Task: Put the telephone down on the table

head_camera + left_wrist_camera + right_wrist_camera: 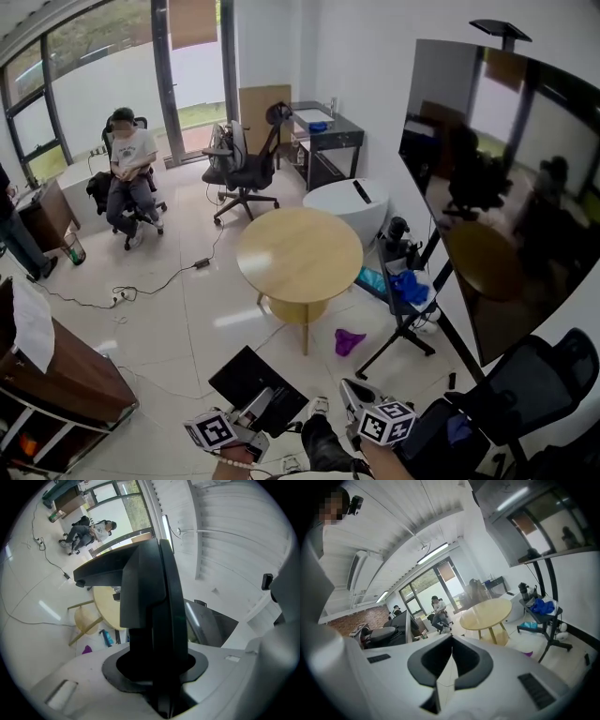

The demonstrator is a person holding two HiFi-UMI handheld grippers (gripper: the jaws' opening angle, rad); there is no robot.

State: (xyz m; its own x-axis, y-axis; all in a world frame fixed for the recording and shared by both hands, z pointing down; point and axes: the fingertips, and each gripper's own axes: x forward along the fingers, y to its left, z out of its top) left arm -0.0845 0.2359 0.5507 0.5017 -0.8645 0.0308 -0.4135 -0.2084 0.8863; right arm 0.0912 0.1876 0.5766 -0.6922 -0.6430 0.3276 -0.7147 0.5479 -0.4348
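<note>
The round pale wooden worktop stands ahead of me. The flat black plastic telephone hangs well short of its near edge, pinched edge-on in my left claw. It looks stiff, smooth and likely to pivot, so is best gripped mid-body. My right claw is pressed together, empty.

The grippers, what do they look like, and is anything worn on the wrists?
Both the left gripper and the right gripper are pale grey-white, each carrying a cube with black-and-white square markers. Dark liners ring the jaw openings. A beaded bracelet shows at the left wrist.
</note>
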